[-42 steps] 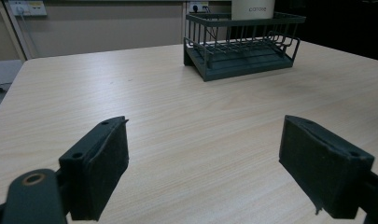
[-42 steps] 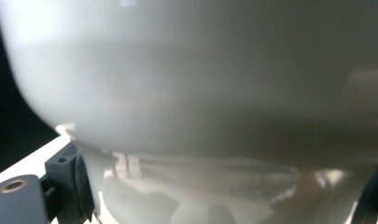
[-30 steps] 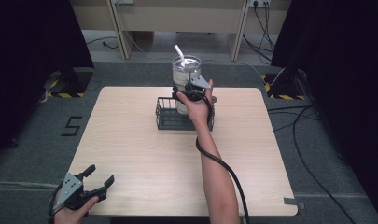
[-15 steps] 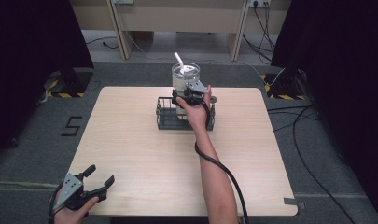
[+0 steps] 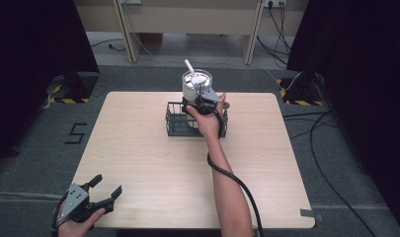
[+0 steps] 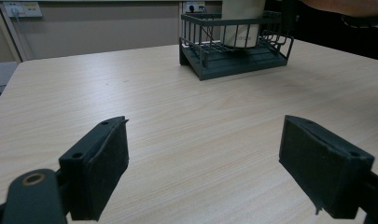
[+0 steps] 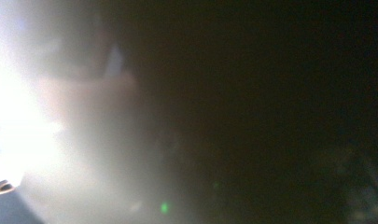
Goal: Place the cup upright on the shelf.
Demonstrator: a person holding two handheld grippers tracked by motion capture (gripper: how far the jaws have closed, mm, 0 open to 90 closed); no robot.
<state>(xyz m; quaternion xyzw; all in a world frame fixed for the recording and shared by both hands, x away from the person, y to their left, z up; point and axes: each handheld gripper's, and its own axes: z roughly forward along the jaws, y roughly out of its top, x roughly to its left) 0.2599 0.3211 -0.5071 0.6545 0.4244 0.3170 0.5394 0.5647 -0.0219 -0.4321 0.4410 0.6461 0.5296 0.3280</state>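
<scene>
A grey tumbler (image 5: 193,85) with a white lid and straw stands in a dark wire basket (image 5: 175,124) at the far middle of the wooden table (image 5: 138,153). My right gripper (image 5: 201,100) is pressed against the tumbler's near side and looks shut on it; the right gripper view is a bright and dark blur. My left gripper (image 5: 107,185) hovers open at the table's near left corner. In the left gripper view, my left gripper (image 6: 214,158) has its pads wide apart over bare wood, with the basket (image 6: 224,63) and the tumbler's lower part (image 6: 242,30) far ahead.
A black cable (image 5: 237,182) trails from the right gripper along the person's forearm (image 5: 227,187) across the table's middle. Dark curtains stand on both sides, and desk legs and floor cables lie beyond the far edge.
The right gripper and the tumbler have come down, so the tumbler sits lower in the basket. The left gripper has stayed put.
</scene>
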